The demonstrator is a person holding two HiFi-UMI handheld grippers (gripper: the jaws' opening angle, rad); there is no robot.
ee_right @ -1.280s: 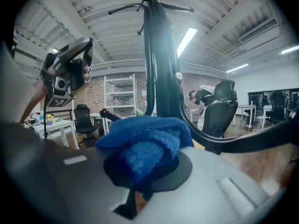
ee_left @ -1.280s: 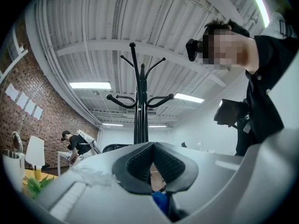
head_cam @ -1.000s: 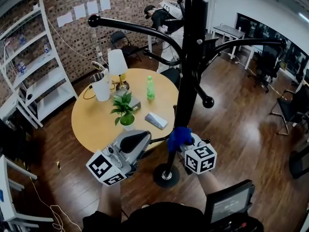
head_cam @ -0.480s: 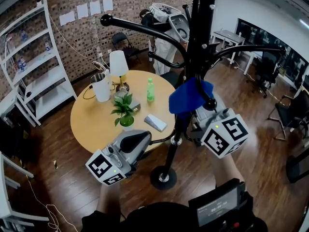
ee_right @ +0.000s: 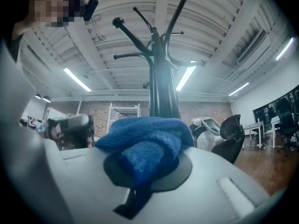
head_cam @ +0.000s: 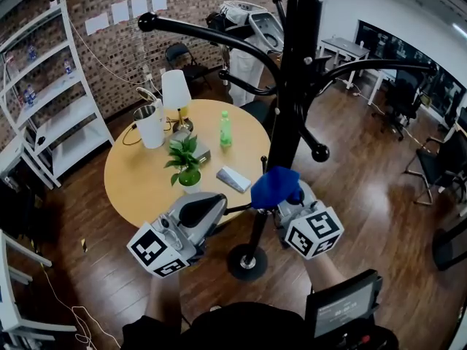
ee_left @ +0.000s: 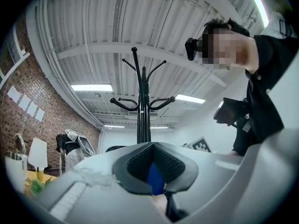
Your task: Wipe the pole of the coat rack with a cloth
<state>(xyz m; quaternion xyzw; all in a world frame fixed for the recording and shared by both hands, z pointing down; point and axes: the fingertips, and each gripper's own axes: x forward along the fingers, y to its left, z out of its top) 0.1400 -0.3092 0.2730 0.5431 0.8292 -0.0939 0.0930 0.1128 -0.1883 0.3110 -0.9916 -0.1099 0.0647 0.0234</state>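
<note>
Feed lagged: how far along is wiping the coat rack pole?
Done: the right claw is shut on the blue cloth, and the cloth is against the pole. In hand: a wipe low on the pole, a little above the round base. The left claw hangs beside it, off the pole. Remaining: no picture shows which stretches are already clean, so I'd count the upper pole as possibly pending.

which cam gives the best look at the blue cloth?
Right gripper view: the blue fuzzy cloth fills the frame's middle, bunched in the right claw. Head view shows it small, against the black coat rack pole. Left gripper view catches only a blue sliver.
</note>
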